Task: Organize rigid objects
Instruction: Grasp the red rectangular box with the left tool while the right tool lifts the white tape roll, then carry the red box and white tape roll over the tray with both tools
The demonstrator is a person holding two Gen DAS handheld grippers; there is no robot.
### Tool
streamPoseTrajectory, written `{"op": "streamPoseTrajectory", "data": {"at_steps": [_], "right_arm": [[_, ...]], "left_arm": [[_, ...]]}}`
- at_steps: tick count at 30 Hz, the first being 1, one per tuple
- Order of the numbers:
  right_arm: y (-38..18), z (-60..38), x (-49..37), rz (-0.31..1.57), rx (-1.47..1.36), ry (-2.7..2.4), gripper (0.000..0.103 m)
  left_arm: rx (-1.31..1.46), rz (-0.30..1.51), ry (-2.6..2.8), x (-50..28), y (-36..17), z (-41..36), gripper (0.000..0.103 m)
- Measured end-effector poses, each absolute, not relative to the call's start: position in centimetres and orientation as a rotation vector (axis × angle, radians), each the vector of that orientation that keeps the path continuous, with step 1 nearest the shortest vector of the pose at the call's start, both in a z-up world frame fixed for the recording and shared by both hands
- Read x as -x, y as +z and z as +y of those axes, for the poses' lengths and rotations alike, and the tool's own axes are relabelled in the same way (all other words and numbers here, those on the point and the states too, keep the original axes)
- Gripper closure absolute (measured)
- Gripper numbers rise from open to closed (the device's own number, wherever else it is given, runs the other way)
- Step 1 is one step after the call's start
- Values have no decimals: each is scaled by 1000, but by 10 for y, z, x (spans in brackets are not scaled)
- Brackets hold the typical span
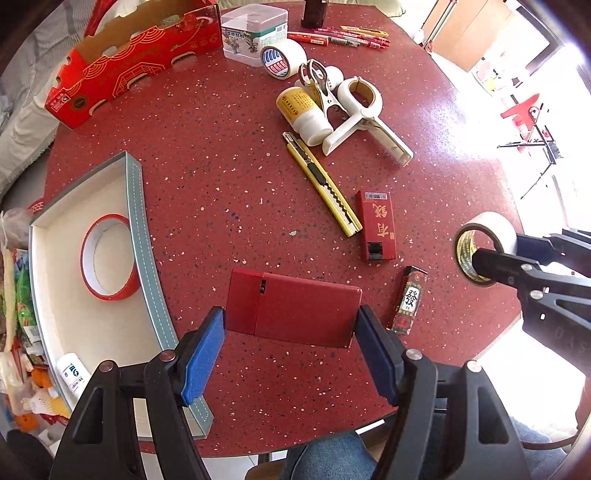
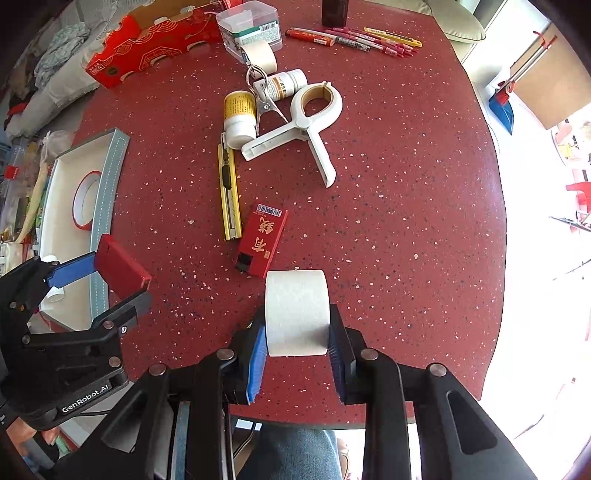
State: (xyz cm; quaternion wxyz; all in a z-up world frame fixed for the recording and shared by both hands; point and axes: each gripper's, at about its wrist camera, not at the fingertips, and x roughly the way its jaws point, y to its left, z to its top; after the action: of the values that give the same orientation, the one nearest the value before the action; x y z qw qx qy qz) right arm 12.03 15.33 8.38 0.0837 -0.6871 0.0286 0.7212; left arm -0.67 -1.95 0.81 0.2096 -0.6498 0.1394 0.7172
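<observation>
Red box: clamped by its two short ends between the blue pads of the left gripper, lifted clear of the table; long axis runs straight across from pad to pad, broad face up toward the camera.
White tape: gripped by the right gripper, pads on its two flat sides, so the roll's axis runs from pad to pad; held above the near part of the table.
Left claw: closed on the red box.
Right claw: closed on the white tape.
Tray: at the table's left edge, just beside the left gripper; inside it a red tape ring lying flat and a small white bottle at the near end.
Nearest on the table: a red card pack and a yellow knife side by side, touching; a dark small pack lies between the two grippers.
Mid-table heap: a yellow-label bottle, a metal clip and a white clamp huddled together, touching.
Far edge: a red carton, a clear box, another tape roll, pens in a row.
In the way: the open table between red box and tray lies bare; only the tray's stitched rim stands there.
</observation>
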Motion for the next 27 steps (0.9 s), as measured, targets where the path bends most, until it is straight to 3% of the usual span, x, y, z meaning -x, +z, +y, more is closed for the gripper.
{"op": "streamPoseTrajectory", "data": {"at_steps": [12, 27], "right_arm": [[92, 117, -95, -81, 2084, 2215, 72], [94, 26, -40, -324, 2178, 2367, 72]], "left_arm": [[1803, 249, 2151, 28, 23, -58, 29], [1937, 19, 2389, 43, 26, -163, 29]]}}
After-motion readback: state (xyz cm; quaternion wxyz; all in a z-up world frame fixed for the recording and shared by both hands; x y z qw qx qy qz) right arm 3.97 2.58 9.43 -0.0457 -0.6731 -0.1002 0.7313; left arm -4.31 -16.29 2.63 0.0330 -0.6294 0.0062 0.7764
